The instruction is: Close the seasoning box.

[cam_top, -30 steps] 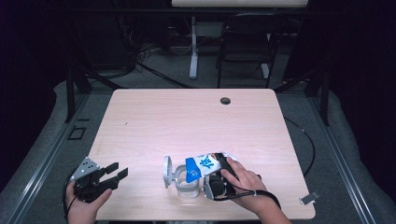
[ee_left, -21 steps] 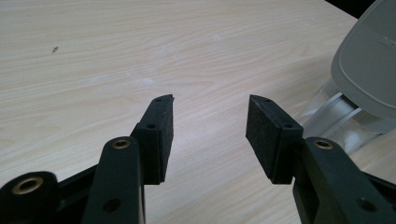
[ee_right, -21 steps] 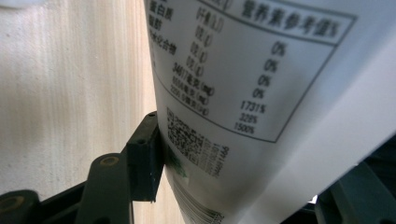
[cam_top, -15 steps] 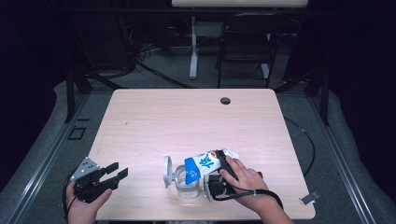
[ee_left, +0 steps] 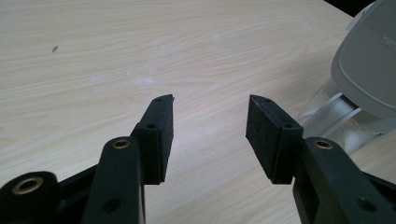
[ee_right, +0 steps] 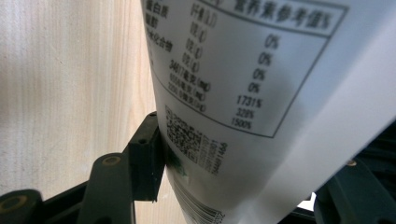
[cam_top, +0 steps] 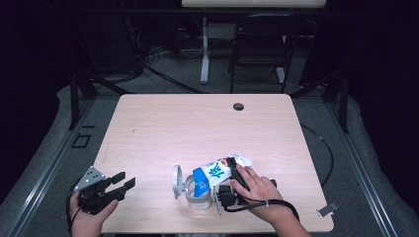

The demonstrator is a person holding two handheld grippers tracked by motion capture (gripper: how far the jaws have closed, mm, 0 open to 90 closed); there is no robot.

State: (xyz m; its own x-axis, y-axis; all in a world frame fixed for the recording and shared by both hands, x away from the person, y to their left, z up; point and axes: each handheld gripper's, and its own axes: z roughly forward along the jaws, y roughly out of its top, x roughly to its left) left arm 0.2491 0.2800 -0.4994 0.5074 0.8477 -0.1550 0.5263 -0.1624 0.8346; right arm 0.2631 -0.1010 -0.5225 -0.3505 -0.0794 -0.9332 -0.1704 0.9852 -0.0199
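The surface [cam_top: 163, 128] is pale wood with a fine light-brown grain, a small dark round hole near its far edge; the pouch [cam_top: 217, 172] is white with a blue band and blue lettering — its back [ee_right: 243, 93] plain white with black print, a ruled table and a barcode; the container [cam_top: 195, 195] is clear with a light grey lid [ee_left: 369, 56]; both tongs [cam_top: 118, 183] are matt black — brass-coloured screw heads on the left pair [ee_left: 210, 135].

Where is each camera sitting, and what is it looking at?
High view: above the table's near side, looking forward and down at the table; both hands enter from below.
Left gripper view: on the left gripper, facing the tabletop and the grey lid; its open black jaws show.
Right gripper view: on the right gripper, close against the bag it clamps.
Shared: the high view also shows the bag.
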